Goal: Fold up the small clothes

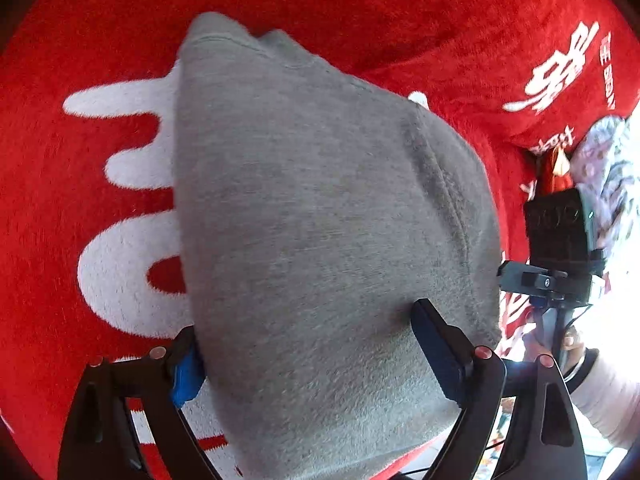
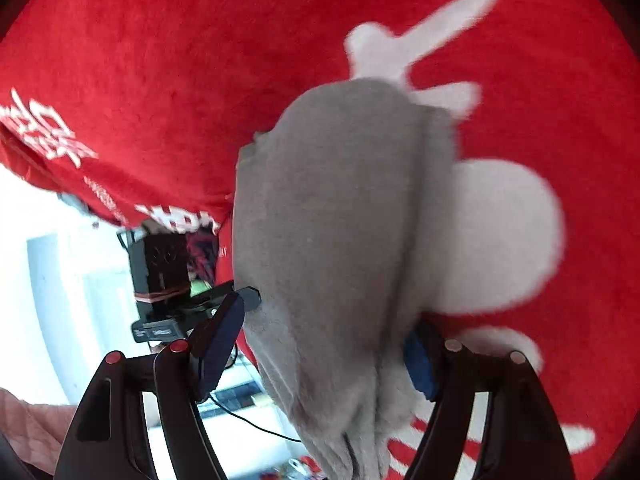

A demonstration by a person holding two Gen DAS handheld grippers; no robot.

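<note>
Red plush blanket with white lettering fills both views; at right edge, patterned fabric, possibly a curtain; bright room lower left.

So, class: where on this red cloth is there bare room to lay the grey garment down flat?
The red cloth lies bare beyond the grey garment, over the white lettering and toward the far edge. It is crowded at the cloth's side edge, where the other claw hangs.
</note>
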